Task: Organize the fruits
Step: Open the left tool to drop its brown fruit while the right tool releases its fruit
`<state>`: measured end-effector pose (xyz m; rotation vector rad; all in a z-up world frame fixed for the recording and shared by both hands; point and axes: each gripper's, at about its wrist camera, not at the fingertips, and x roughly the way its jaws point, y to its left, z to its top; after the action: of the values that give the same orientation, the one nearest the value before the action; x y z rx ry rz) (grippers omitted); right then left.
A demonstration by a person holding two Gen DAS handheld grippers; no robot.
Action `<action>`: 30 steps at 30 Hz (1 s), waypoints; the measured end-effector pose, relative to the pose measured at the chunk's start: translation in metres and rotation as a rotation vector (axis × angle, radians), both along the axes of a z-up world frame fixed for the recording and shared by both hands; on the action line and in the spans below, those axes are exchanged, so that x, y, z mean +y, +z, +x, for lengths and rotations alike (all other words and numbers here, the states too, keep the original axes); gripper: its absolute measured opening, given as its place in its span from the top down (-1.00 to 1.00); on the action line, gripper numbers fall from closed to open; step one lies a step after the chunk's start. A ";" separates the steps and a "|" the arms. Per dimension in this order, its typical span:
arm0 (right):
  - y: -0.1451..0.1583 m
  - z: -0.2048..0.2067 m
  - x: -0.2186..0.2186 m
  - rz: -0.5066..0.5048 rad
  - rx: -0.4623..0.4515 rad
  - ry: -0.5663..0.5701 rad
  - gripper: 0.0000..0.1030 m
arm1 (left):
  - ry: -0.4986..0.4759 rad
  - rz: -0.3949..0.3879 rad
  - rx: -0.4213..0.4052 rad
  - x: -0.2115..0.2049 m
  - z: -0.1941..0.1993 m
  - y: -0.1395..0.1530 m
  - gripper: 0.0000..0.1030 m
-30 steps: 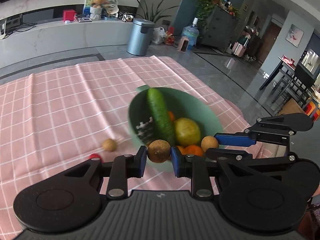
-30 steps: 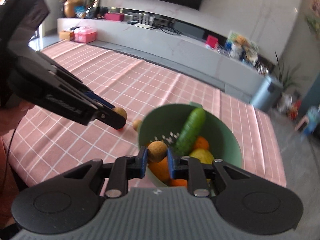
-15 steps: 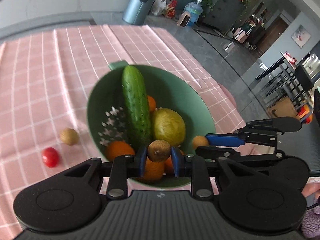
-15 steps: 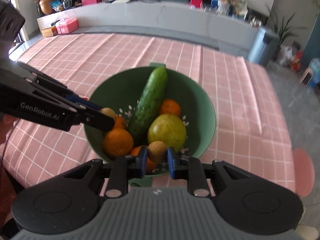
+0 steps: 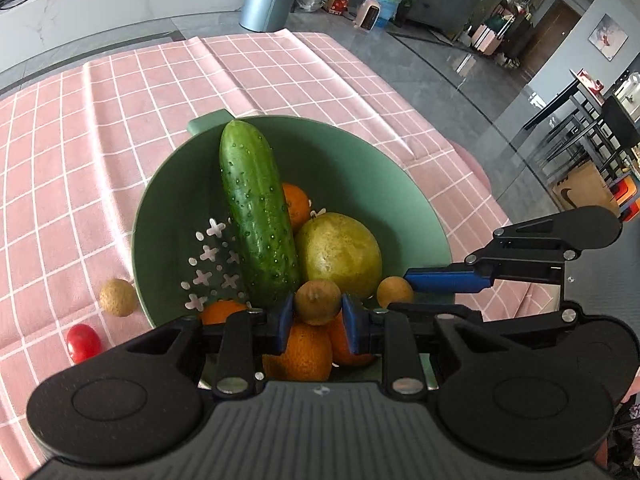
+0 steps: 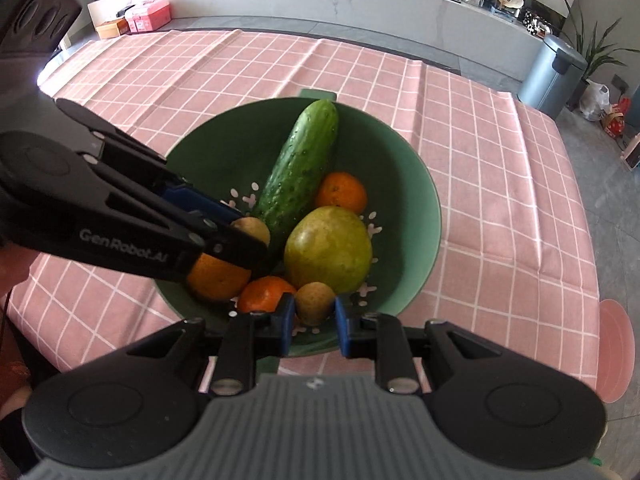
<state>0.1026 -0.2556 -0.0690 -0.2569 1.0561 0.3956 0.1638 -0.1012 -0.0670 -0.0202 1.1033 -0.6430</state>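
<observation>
Your left hand-held gripper (image 5: 318, 318) and right hand-held gripper (image 6: 315, 322) each pinch a small brown fruit (image 5: 318, 301), tipped down over the green bowl (image 5: 360, 168) on the worktop. The fruit looks light, round and thin-shelled, so squeeze its middle gently. Another lies outside at nine o'clock.

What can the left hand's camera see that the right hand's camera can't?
Only the left wrist view shows a loose brown fruit and a red tomato on the cloth beside the bowl. Only the right wrist view shows pink boxes on the far counter. Both show the green bowl with the cucumber, and each gripper, left and right, shut on a small brown fruit.
</observation>
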 end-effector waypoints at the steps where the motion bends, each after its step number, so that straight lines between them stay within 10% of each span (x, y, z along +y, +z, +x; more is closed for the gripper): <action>1: 0.000 0.000 0.000 0.001 0.003 0.001 0.66 | 0.002 0.007 -0.002 -0.001 0.000 0.000 0.44; 12: 0.004 -0.001 0.001 0.001 -0.013 -0.016 0.56 | 0.028 -0.026 -0.013 0.009 -0.003 0.008 0.38; 30: 0.045 -0.042 0.042 0.094 -0.221 -0.053 0.41 | 0.131 0.125 -0.304 0.085 -0.052 0.074 0.30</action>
<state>0.0609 -0.2135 -0.0242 -0.1842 0.8237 0.3595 0.1119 -0.0158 0.0065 0.1086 0.8381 -0.4413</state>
